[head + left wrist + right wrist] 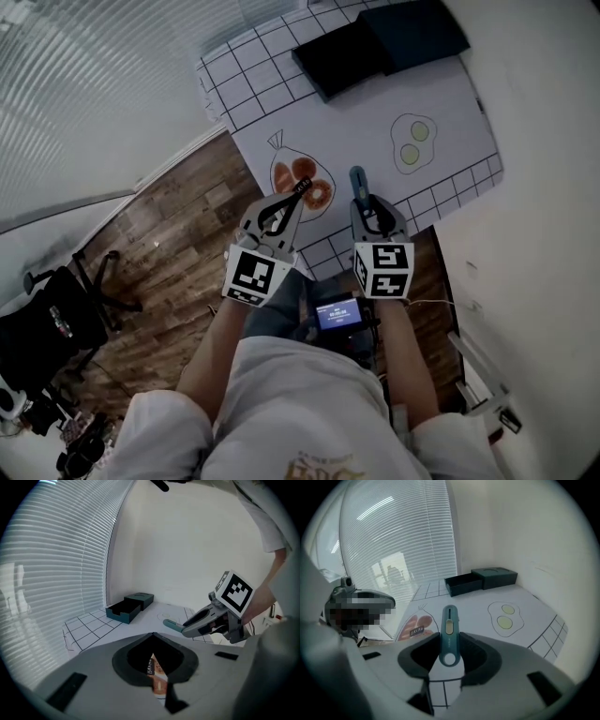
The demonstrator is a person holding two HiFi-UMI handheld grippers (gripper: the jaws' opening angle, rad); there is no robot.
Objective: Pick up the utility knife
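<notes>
The teal utility knife (449, 630) stands off the table mat, clamped at its rear end between the pads of my right gripper (449, 643). Its slider end points away toward the far end of the table. In the head view the knife (359, 180) sticks out ahead of the right gripper (367, 201), above the near edge of the white mat (375, 112). My left gripper (297, 193) hovers beside it to the left, jaws shut with nothing between them, over the printed bread bag (305, 180). In the left gripper view the knife (172, 624) shows in the right gripper (186, 629).
A dark teal box with its drawer pulled out (375, 42) lies at the far end of the mat. Fried eggs (412, 142) are drawn on the mat at the right. A white wall runs along the right, blinds along the left. A black chair (56, 319) stands on the wood floor.
</notes>
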